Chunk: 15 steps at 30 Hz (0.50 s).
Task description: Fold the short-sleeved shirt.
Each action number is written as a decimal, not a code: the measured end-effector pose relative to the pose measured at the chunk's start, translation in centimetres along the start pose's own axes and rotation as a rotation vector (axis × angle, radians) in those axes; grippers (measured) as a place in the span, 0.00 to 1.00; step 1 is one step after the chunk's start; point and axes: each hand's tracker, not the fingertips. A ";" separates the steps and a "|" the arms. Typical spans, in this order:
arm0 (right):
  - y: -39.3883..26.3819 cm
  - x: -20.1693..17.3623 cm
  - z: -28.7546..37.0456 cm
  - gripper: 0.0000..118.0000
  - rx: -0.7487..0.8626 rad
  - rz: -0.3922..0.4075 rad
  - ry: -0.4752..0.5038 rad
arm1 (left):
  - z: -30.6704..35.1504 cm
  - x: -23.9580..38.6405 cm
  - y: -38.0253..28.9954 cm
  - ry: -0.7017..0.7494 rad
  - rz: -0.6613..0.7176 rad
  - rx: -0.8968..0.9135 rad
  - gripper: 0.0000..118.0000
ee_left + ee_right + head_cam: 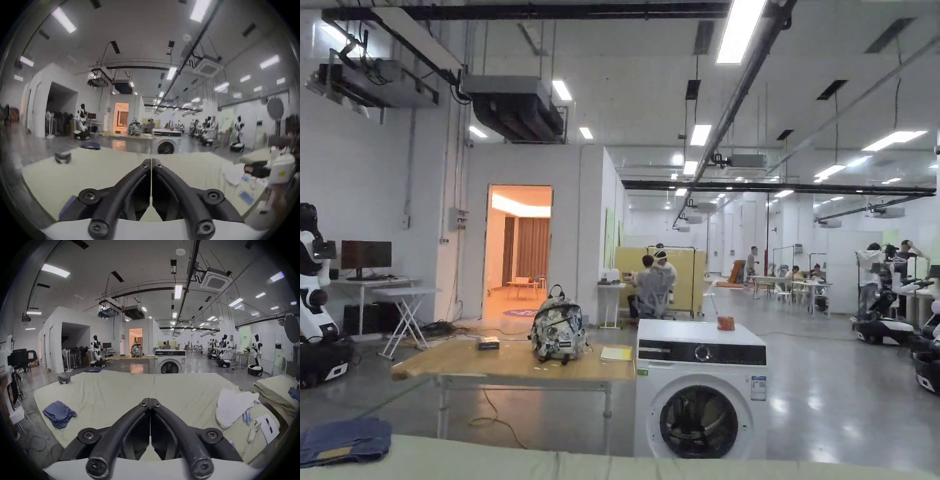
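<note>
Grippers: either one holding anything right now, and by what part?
Nothing held. Left gripper and right gripper have their jaws closed on nothing, above the mattress; blue shirt lies untouched.

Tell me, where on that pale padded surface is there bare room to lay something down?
The broad middle of the pale padded surface is free, between the crumpled blue garment on one side and the white cloth pile on the other. The corner beyond the white pile is crowded with pens and a sheet of paper.

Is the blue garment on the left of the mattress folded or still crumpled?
Crumpled: the blue garment lies bunched in an uneven heap on the mattress, not folded flat.
</note>
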 end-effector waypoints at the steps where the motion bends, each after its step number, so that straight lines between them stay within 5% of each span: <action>1: 0.1 0.0 0.1 0.00 0.007 -0.006 -0.006 | -0.1 0.2 0.0 0.025 -0.033 0.005 0.00; 15: 2.1 -0.5 1.4 0.00 0.047 -0.013 0.007 | -0.7 1.0 0.6 0.007 -0.106 -0.041 0.00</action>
